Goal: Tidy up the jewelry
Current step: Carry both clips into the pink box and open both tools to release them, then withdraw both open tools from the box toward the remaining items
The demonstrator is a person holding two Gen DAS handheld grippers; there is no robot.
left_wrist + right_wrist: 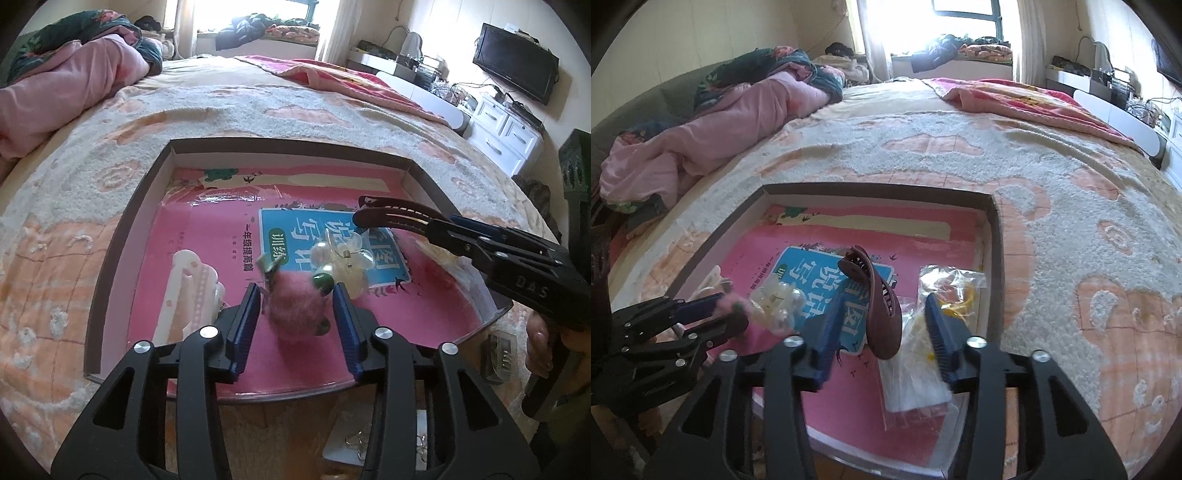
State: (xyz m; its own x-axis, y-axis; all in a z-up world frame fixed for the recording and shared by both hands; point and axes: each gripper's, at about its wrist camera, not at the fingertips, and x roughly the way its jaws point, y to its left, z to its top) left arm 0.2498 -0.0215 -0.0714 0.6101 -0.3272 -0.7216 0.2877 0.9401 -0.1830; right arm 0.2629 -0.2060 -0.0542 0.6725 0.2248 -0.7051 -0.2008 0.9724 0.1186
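Observation:
A shallow box (pixel 122 236) lined with a pink booklet (pixel 424 310) lies on the bed. My left gripper (pixel 297 317) is open around a pink fuzzy pom-pom hair piece (pixel 293 310), blurred, over the box; a clear pearl flower clip (pixel 343 258) lies just beyond. A white hair claw (pixel 188 291) lies to the left. My right gripper (pixel 882 328) has its jaws apart, and a brown hair claw (pixel 879 306) stands between them over the box (pixel 995 236); whether the pads grip it I cannot tell. The brown claw (pixel 395 216) also shows in the left wrist view.
A clear plastic bag (pixel 945 295) with a yellow item lies in the box's right side. The cream and orange blanket (pixel 1071 206) surrounds the box. Pink bedding (pixel 713 140) is piled at the far left. A small card with earrings (pixel 354 443) lies below the box's near edge.

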